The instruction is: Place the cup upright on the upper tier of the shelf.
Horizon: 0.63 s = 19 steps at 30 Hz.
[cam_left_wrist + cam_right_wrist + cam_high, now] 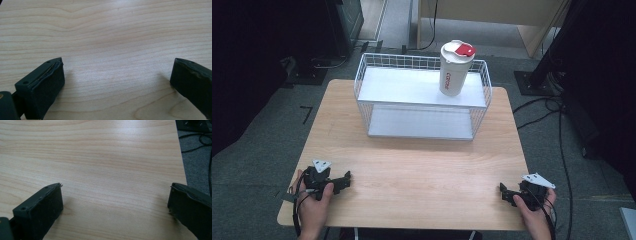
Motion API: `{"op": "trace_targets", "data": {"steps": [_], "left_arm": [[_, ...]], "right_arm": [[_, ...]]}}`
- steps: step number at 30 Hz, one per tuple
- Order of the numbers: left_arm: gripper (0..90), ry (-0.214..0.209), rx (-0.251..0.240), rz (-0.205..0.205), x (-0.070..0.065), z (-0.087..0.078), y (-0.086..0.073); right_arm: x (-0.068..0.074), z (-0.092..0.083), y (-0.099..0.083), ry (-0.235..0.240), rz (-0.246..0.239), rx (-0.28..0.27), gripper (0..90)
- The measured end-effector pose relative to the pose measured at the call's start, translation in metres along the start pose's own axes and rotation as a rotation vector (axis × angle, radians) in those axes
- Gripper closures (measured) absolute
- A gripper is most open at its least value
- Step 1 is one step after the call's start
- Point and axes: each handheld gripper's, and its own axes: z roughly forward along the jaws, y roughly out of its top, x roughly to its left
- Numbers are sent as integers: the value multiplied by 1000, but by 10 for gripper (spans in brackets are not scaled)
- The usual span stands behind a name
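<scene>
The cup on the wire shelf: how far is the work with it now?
Nothing looks done yet. The cup stands upright on the top level of the wire shelf. The left gripper and right gripper rest at the near edge of the table, open and empty. Reaching and grasping the cup are left.

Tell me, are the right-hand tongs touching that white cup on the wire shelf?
Apart. The high view shows the right tongs at the table's near edge, with bare wood between them and the white cup on the wire shelf.

The right hand-held gripper point(116, 192) hangs low over the wooden table point(105, 157), jaws spread wide with nothing between.
</scene>
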Motion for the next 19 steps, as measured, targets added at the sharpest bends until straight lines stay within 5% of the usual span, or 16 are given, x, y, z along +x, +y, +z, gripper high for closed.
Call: {"op": "trace_targets", "data": {"steps": [19], "left_arm": [[0,1,-1,-4,-1,0,0]], "right_arm": [[-2,-2,-2,13,-3,-5,0]]}}
